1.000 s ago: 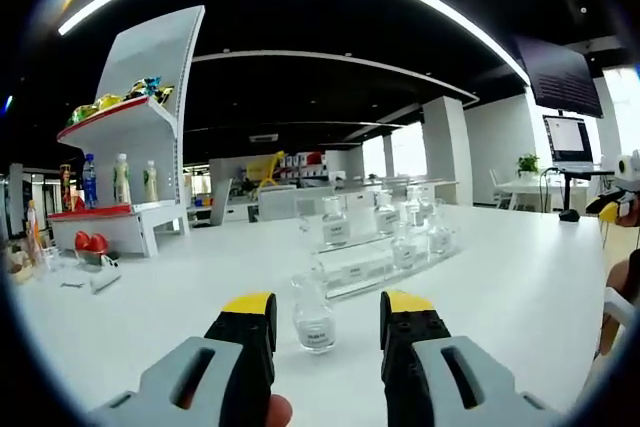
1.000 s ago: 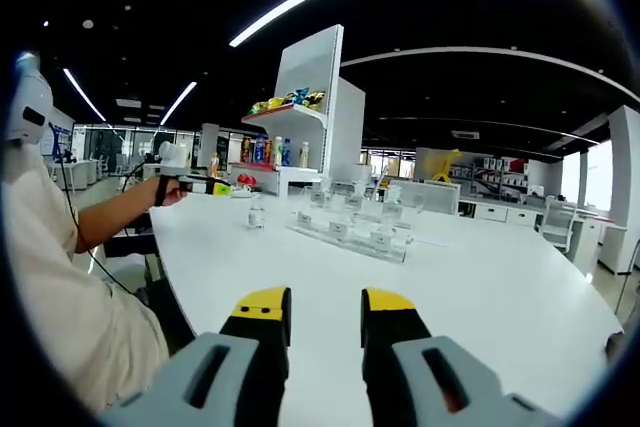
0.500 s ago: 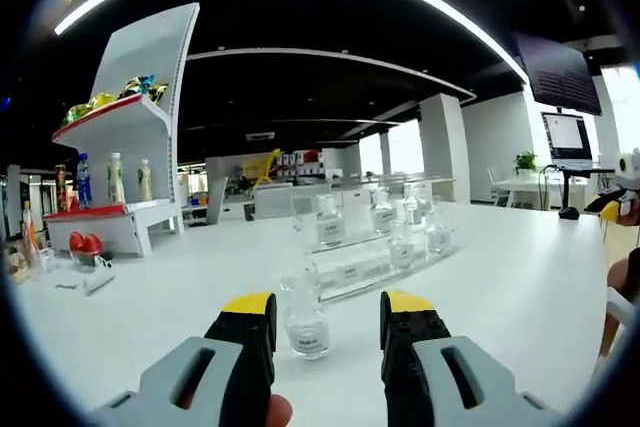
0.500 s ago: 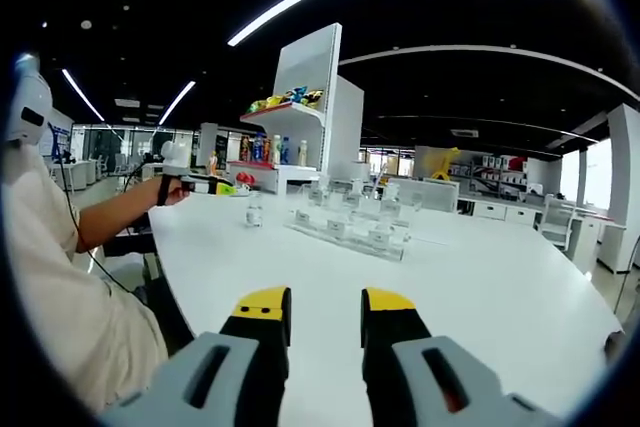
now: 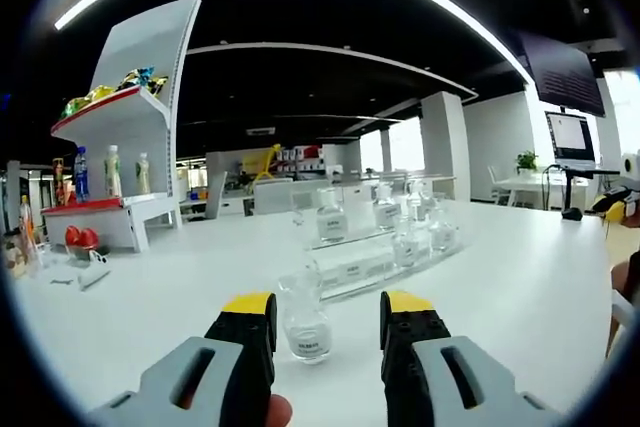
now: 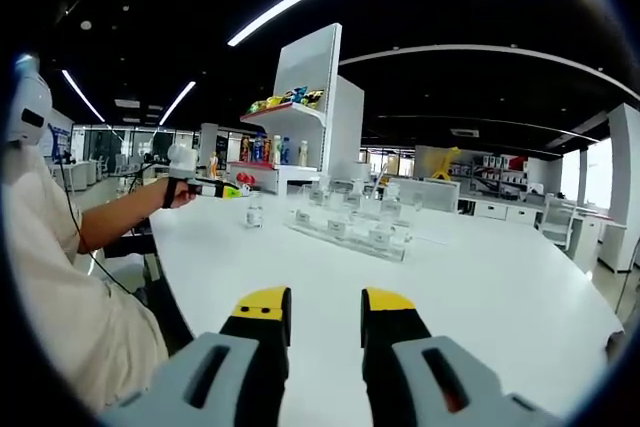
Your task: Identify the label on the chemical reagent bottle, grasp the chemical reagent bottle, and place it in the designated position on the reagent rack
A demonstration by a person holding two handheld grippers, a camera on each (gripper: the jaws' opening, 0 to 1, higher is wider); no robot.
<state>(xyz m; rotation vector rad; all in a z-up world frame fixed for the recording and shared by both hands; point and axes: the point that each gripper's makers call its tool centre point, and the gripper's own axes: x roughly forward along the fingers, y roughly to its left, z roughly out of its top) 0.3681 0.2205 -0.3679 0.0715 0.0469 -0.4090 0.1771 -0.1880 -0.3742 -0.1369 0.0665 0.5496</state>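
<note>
On the white desk (image 5: 520, 287) I saw the reagent bottle (image 5: 305, 316) upright just before my left gripper (image 5: 325, 315), jaws wide either side and not touching it, the clear reagent rack (image 5: 372, 247) behind; my right gripper (image 6: 325, 309) hovered apart, jaws open and empty

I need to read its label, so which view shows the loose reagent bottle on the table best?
The left gripper view: the reagent bottle stands close, between the jaws, label facing. In the right gripper view it is small and distant.
</note>
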